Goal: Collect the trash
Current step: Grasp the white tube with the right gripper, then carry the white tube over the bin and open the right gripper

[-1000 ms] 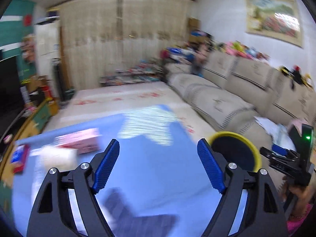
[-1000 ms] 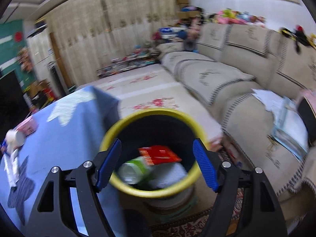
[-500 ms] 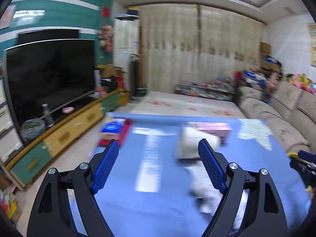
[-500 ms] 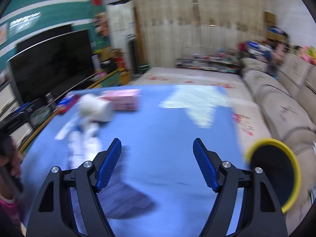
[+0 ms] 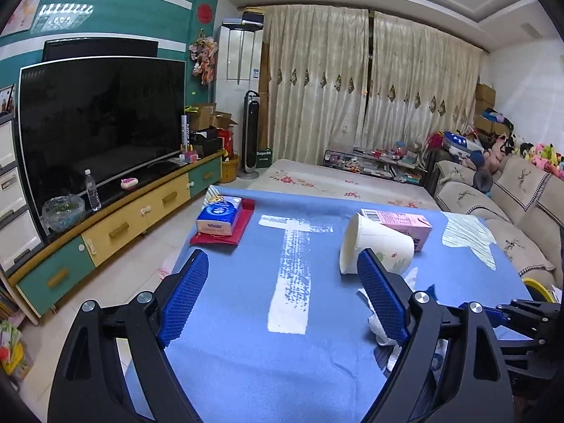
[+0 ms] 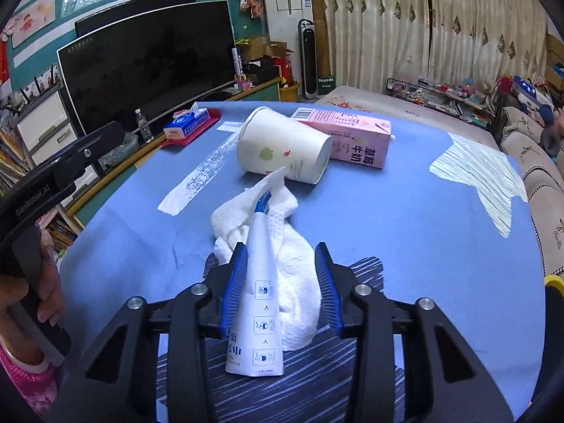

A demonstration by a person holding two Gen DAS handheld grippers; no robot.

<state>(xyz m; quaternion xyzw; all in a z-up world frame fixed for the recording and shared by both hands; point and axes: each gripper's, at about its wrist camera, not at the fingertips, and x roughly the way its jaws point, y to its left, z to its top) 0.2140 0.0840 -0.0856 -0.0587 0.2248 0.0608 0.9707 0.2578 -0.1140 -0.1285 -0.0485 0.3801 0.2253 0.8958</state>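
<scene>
- Soft plastic in the white tube (image 6: 260,303), flattened and crimped at the near end, blue cap at the far tip; lies on the blue desk (image 6: 405,232) partly over a crumpled white tissue (image 6: 292,246), near edge, middle of the right wrist view.
- Probably light and squashy, likely slick on its printed face; best taken across the wider, flatter near half, not the narrow cap end, which looks apt to squirt out of a pinch.
- Tissue: limp, nearly weightless, apt to bunch or come up together with the tube.
- Right hand-held gripper (image 6: 280,278) closing, straddling tube and tissue; left pad at the tube's edge, right pad not yet pressing.
- Left hand-held gripper (image 5: 282,299) wide and opening, nothing between the pads, over bare desk.
- Farther off: tipped paper cup (image 6: 282,148), thin-walled, easily crushed, touching a pink carton (image 6: 349,134) behind it.
- Yellow-rimmed bin (image 6: 553,278) only just visible at the far right edge.
</scene>
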